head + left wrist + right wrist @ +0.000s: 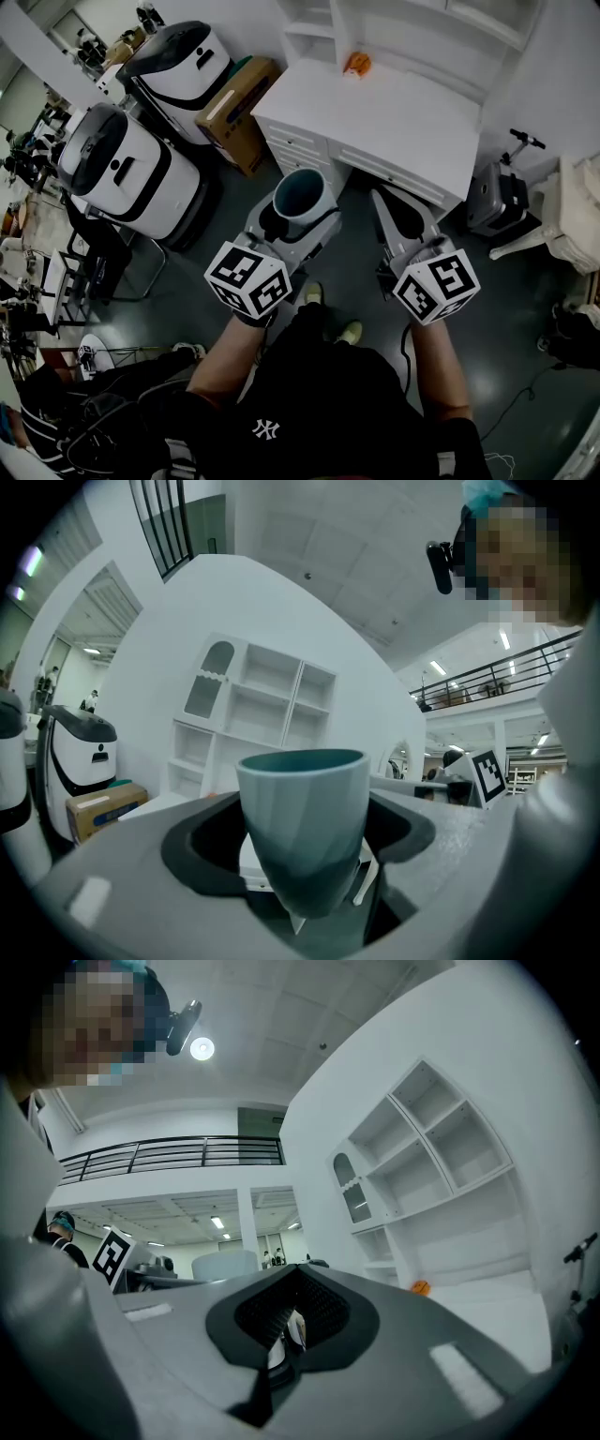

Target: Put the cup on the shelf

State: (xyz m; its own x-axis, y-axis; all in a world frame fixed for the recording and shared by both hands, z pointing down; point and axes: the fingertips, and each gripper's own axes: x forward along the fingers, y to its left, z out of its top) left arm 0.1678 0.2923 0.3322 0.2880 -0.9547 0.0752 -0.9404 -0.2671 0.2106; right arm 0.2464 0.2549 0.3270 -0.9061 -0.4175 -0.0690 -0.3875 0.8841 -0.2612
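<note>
Looked dim and low in contrast from the head view, with the dark grey glossy floor [525, 309] near black and the flat white desk top [403, 122] as the brightest patch. Bent straight lines hard toward every edge, and went black at the corners of both gripper views. Caught light from overhead: a round white ceiling lamp [201, 1048] blown out with a small halo, and long ceiling strip lights [438, 667] glowing far off. Rendered the teal faceted plastic cup [302, 827] fairly sharp at the rim and shaded darker toward its base, with soft blur closest to the lens.
</note>
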